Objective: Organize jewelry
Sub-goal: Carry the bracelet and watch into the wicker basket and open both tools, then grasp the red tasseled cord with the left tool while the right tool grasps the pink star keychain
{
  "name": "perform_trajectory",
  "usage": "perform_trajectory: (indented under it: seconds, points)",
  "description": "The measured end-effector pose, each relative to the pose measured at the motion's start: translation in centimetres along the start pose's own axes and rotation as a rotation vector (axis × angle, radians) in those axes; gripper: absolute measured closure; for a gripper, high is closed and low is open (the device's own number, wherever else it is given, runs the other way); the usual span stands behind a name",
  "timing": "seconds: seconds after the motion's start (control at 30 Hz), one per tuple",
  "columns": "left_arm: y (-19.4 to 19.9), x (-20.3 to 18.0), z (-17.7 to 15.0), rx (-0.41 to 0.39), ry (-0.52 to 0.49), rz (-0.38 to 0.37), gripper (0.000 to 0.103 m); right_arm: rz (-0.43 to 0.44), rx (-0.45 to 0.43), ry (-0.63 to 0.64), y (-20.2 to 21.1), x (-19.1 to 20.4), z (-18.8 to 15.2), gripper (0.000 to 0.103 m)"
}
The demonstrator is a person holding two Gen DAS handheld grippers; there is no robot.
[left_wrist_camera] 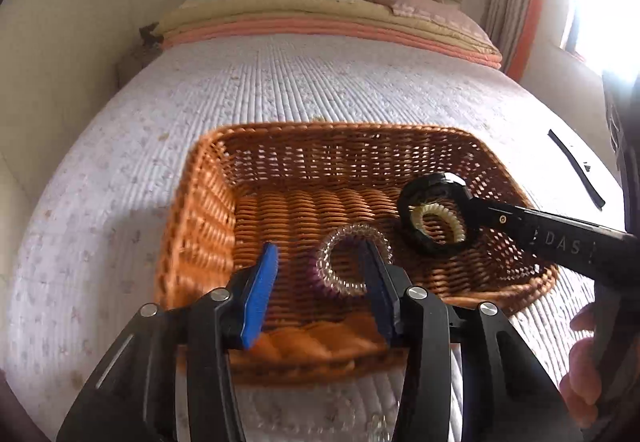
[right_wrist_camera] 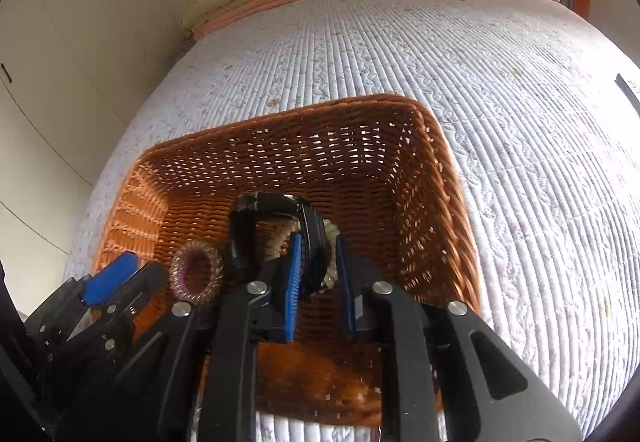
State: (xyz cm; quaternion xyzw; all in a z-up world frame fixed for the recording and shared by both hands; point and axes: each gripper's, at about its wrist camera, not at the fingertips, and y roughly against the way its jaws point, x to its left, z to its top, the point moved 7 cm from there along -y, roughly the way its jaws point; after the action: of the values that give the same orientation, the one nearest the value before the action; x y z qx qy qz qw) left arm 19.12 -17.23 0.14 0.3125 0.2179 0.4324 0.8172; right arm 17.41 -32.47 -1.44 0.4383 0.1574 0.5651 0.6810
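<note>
My left tongs fill the near edge of the left wrist view, blue pads spread wide and gripping nothing, poised over the near rim of the wicker basket. Just beyond them a clear spiral hair tie with a purple tint lies on the basket floor; its right side sits behind the right pad, and I cannot tell whether they touch. In the right wrist view my right tongs are narrowed around a black ring-shaped band, one side of its loop running between the blue pads, so I read them as clenched on it. A cream spiral hair tie sits against that band between and just past the pads; whether the pads also pinch it I cannot tell. From the left wrist the black band shows at the tip of the right tool, over the right part of the basket, with the cream tie visible through its opening. The basket rests on a white quilted bed, and a thin black strip lies on the quilt well to the right of the basket. Folded blankets are stacked at the far end.
</note>
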Motion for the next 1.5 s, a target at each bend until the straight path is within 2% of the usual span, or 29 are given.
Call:
perform_trajectory:
  seconds: [0.23,0.3,0.47,0.57,0.6,0.73,0.87,1.03,1.13,1.27,1.43,1.5]
  points:
    - [8.5,1.1,-0.3,-0.13,0.012,-0.058,0.056,0.003,-0.1,0.054,6.4,0.9,-1.5,0.083]
    - [11.3,1.7,-0.5,-0.169,0.023,-0.079,0.056,0.014,-0.132,0.076,8.8,1.6,-2.2,0.077]
    - [16.8,3.1,-2.2,-0.239,0.043,-0.093,0.049,0.036,-0.201,0.14,13.2,2.6,-4.5,0.072]
    - [18.5,4.0,-4.2,-0.246,0.062,-0.094,0.047,0.041,-0.232,0.163,14.3,2.8,-6.1,0.055]
    - [18.7,4.2,-5.1,-0.241,0.065,-0.09,0.047,0.044,-0.242,0.167,14.7,2.8,-6.6,0.055]
    - [18.2,4.5,-8.7,-0.195,0.058,-0.067,0.047,0.018,-0.27,0.188,15.5,1.6,-8.5,0.055]
    - [16.2,4.9,-12.1,-0.126,0.067,-0.082,0.047,0.011,-0.262,0.17,15.2,-0.4,-9.7,0.055]
    - [12.7,4.7,-16.1,-0.012,0.059,-0.097,0.048,-0.035,-0.194,0.165,12.3,-2.3,-11.0,0.055]
    - [11.3,4.6,-18.1,0.045,0.041,-0.105,0.048,-0.059,-0.115,0.128,9.2,-3.7,-11.9,0.055]
    - [10.4,4.5,-18.6,0.078,0.027,-0.106,0.048,-0.079,-0.041,0.085,6.1,-4.9,-12.8,0.061]
    - [9.5,3.6,-18.2,0.091,-0.003,-0.085,0.052,-0.092,-0.03,0.098,5.4,-4.6,-12.8,0.061]
    - [8.9,3.3,-18.0,0.096,-0.026,-0.048,0.053,-0.114,-0.03,0.118,5.1,-4.3,-13.1,0.061]
